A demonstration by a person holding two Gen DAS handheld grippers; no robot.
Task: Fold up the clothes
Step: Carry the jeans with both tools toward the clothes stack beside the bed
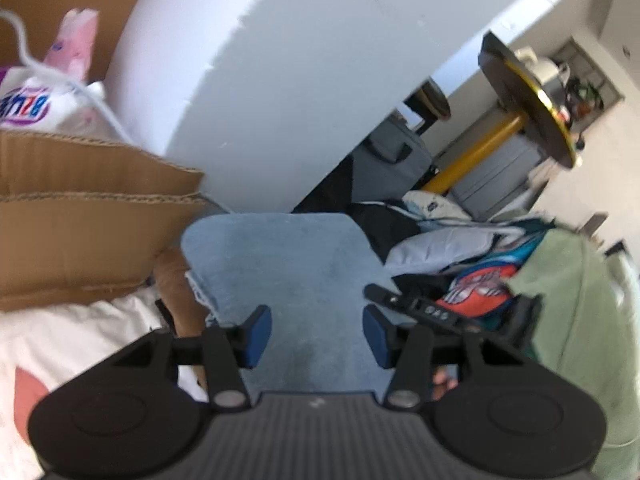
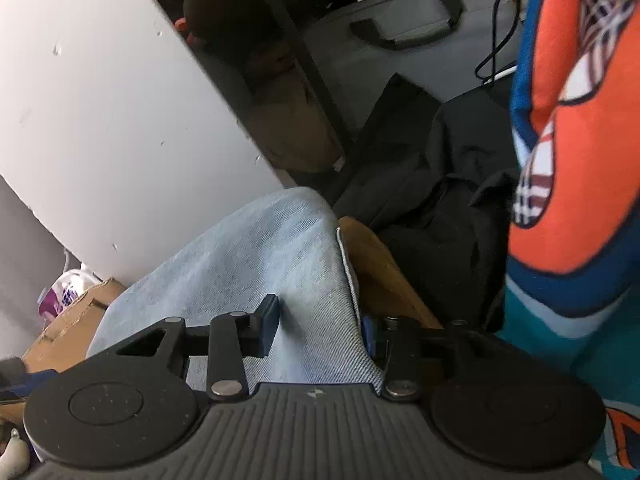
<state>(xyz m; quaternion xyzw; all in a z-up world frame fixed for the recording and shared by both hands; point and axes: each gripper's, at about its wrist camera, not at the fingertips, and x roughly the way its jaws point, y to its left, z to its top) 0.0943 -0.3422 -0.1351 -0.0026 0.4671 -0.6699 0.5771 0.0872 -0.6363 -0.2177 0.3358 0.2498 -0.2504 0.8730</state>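
Jeans lie folded beside the clothes pile.
Left tool hangs loose above; right tool sits loose around the edge. A snag could undo the fold.

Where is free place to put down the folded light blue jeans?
Little is free. Only the white sheet below the cardboard box looks bare. Right of the jeans, the clothes pile and green cloth crowd everything.
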